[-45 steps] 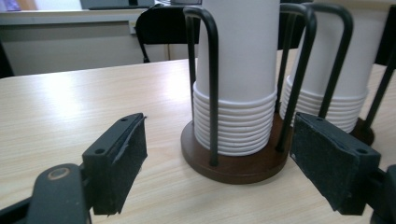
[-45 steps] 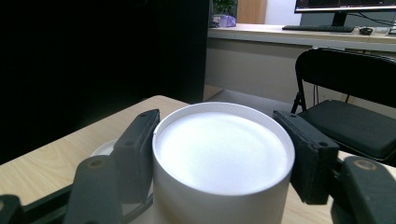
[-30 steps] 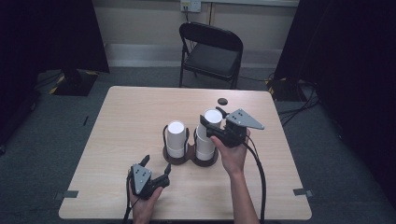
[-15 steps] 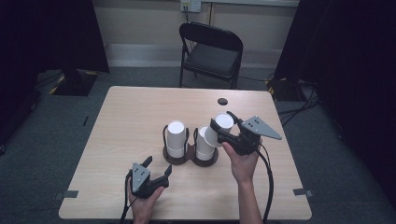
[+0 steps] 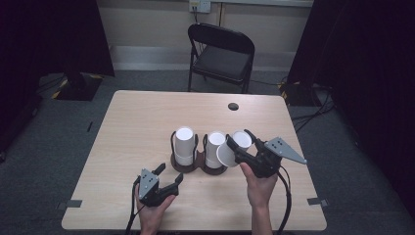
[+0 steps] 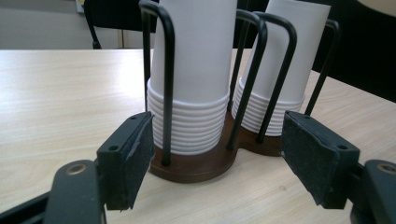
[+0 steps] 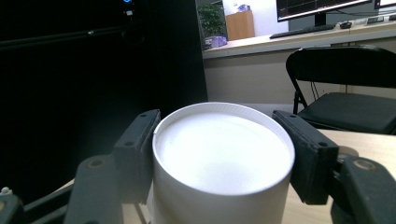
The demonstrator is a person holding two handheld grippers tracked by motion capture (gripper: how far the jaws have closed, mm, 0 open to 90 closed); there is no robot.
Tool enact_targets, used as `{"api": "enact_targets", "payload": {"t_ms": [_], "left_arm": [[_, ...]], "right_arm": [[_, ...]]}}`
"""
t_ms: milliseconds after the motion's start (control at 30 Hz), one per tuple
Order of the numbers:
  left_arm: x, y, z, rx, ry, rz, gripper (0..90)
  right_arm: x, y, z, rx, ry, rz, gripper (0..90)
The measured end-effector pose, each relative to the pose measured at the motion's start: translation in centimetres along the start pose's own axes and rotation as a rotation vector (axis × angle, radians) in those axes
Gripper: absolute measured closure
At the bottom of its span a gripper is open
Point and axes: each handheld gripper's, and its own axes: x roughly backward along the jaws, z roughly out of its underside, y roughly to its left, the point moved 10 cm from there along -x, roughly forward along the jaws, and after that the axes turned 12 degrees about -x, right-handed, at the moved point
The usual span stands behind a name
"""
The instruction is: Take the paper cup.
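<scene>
High view overlooks table [image 5: 147, 122]; left gripper view sits low, close before cup rack [image 6: 196, 165], shared with it.

Two cup stacks [image 5: 185, 145] stand side by side in a wire holder [image 5: 198, 166] mid-table, my left tongs [image 5: 166, 177] before them, my right tongs [image 5: 240, 142] holding a cup [image 5: 234, 147] to their right.

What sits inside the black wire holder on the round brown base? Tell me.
Two stacks of white paper cups stand upside down in the black wire holder, one per ring, ribbed rims piled low. The brown base shows beneath; what lies inside the cups is hidden.
</scene>
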Motion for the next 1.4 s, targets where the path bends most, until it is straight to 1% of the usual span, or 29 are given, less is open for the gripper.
{"api": "enact_targets", "payload": {"t_ms": [33,67,100,133,167,200,233,300,367,433,567,700,733,767,833,867,933,967,1000,1033,1067,1100,1133,1167,1200,1233,1267,1333,1400], "left_arm": [[0.0,-0.1,-0.2,0.003,-0.005,0.005,26.2],[0.0,-0.3,-0.3,0.001,-0.011,0.012,26.3],[0.0,-0.4,-0.5,0.009,-0.02,0.018,26.4],[0.0,-0.5,-0.6,0.009,-0.023,0.027,28.1],[0.0,-0.6,-0.8,0.007,-0.029,0.034,28.1],[0.0,-0.7,-0.8,0.008,-0.032,0.041,29.6],[0.0,-0.9,-0.9,0.01,-0.037,0.055,32.4],[0.0,-1.3,-1.2,0.008,-0.052,0.082,34.2],[-0.3,-2.0,-1.5,-0.004,-0.058,0.112,34.3],[-0.4,-2.2,-1.7,-0.001,-0.06,0.121,33.6],[-0.8,-3.0,-2.1,-0.001,-0.067,0.157,32.2],[-1.0,-3.8,-2.2,-0.003,-0.084,0.203,31.4],[-1.1,-4.0,-2.1,-0.008,-0.084,0.218,33.7],[-1.2,-4.2,-2.1,-0.015,-0.084,0.234,33.7],[-1.3,-4.6,-2.1,-0.013,-0.092,0.255,34.6],[-1.3,-4.8,-2.1,-0.024,-0.094,0.262,35.6],[-1.2,-5.2,-2.2,-0.037,-0.105,0.276,37.4],[-1.2,-5.3,-2.2,-0.038,-0.109,0.283,38.5],[-1.2,-5.5,-2.4,-0.037,-0.128,0.293,39.4],[-1.2,-5.5,-2.4,-0.037,-0.128,0.293,40.1],[-1.1,-5.6,-2.5,-0.028,-0.14,0.301,40.1],[-1.0,-5.7,-2.8,-0.029,-0.162,0.308,42.2],[-1.0,-5.7,-2.8,-0.029,-0.162,0.308,43.1],[-1.0,-5.8,-2.9,-0.028,-0.168,0.311,44.4],[-1.0,-5.9,-3.1,-0.028,-0.178,0.318,44.4],[-1.0,-6.0,-3.2,-0.031,-0.19,0.32,49.3],[-0.9,-6.1,-3.4,-0.031,-0.205,0.326,52.4],[-0.8,-6.4,-3.8,-0.041,-0.225,0.332,53.5],[-0.7,-6.7,-4.1,-0.058,-0.238,0.335,59.5]], "right_arm": [[0.2,-0.1,0.3,-0.008,0.003,0.003,34.6],[0.4,-0.2,0.7,-0.029,0.006,0.01,34.6],[0.6,-0.2,1.1,-0.046,0.009,0.008,34.6],[0.8,-0.3,1.9,-0.077,0.015,-0.006,34.6],[0.8,-0.3,1.9,-0.077,0.015,-0.006,34.6],[1.0,-0.4,2.5,-0.108,0.017,-0.01,34.6],[1.1,-0.5,2.8,-0.121,0.017,-0.011,34.6],[1.2,-0.6,3.0,-0.129,0.016,-0.012,34.6],[1.7,-1.0,3.4,-0.174,0.008,-0.021,34.6],[2.0,-1.0,3.7,-0.216,0.006,-0.041,34.7],[2.2,-1.2,4.1,-0.238,-0.003,-0.034,34.7],[2.4,-1.0,4.7,-0.291,-0.016,-0.059,34.7],[2.5,-0.8,5.2,-0.33,-0.022,-0.074,34.7],[2.5,-0.8,5.2,-0.33,-0.022,-0.074,34.7],[2.6,-0.3,5.9,-0.379,-0.029,-0.101,34.8],[2.6,0.0,6.2,-0.393,-0.031,-0.115,34.8],[2.5,0.4,6.9,-0.397,-0.016,-0.116,34.8],[2.3,0.7,7.2,-0.42,-0.001,-0.14,34.8],[2.2,0.9,7.3,-0.439,0.001,-0.156,34.8],[2.2,1.0,7.3,-0.457,0.0,-0.169,34.8],[2.2,1.0,7.3,-0.457,0.0,-0.169,34.8],[2.1,1.1,7.4,-0.484,0.007,-0.187,34.8],[2.1,1.1,7.4,-0.484,0.007,-0.187,34.8],[2.1,1.2,7.4,-0.529,0.01,-0.222,34.8],[2.1,1.2,7.4,-0.529,0.01,-0.222,34.8],[2.1,1.3,7.4,-0.573,0.009,-0.259,34.8],[2.0,1.4,7.5,-0.584,0.017,-0.267,34.8],[2.0,1.4,7.5,-0.589,0.019,-0.268,34.8],[2.0,1.8,7.5,-0.605,0.026,-0.29,34.8]]}}
